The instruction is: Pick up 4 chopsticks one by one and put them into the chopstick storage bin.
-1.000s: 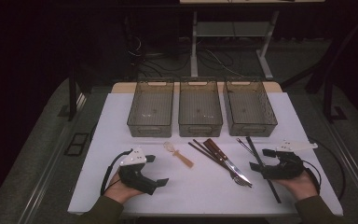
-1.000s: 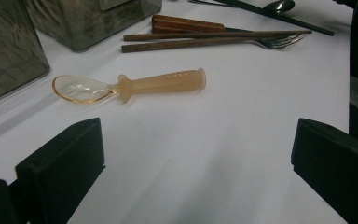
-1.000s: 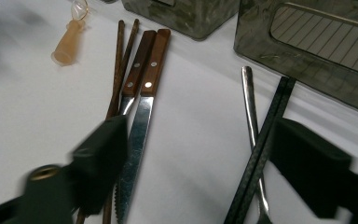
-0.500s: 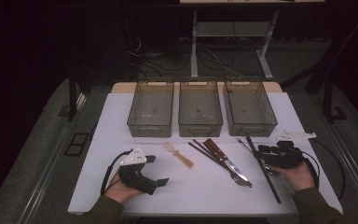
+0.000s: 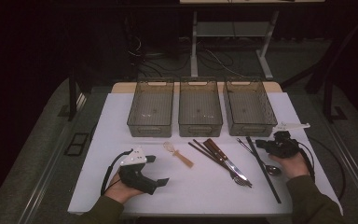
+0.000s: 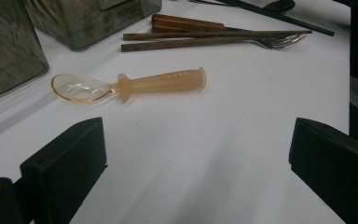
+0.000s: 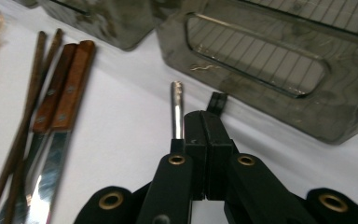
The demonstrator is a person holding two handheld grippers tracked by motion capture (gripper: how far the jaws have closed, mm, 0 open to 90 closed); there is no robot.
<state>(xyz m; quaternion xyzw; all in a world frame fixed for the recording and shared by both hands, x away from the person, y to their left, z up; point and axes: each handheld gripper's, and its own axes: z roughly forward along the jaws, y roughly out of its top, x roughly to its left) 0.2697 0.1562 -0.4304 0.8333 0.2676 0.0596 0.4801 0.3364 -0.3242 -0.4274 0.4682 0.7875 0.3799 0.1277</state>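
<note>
Right gripper (image 7: 204,114) is sitting at the far end of the black chopstick (image 7: 217,101), on the table (image 5: 205,186) just in front of the right bin (image 7: 354,116). Its jaws have just been closing and are now pressing together. The chopstick tip is poking out just past them, but I cannot tell whether it is pinched or lying under the jaw. A metal spoon handle (image 7: 176,109) is lying just beside the left jaw.

The chopstick is looking light, thin, stiff and smooth, so it is likely rolling or slipping in a loose pinch. Taking it nearer the middle, square across the shaft, would likely stop it swinging.

Left gripper (image 6: 196,128) is resting with jaws spread wide and nothing between them, with a plastic spoon (image 6: 158,83) lying ahead of it.
</note>
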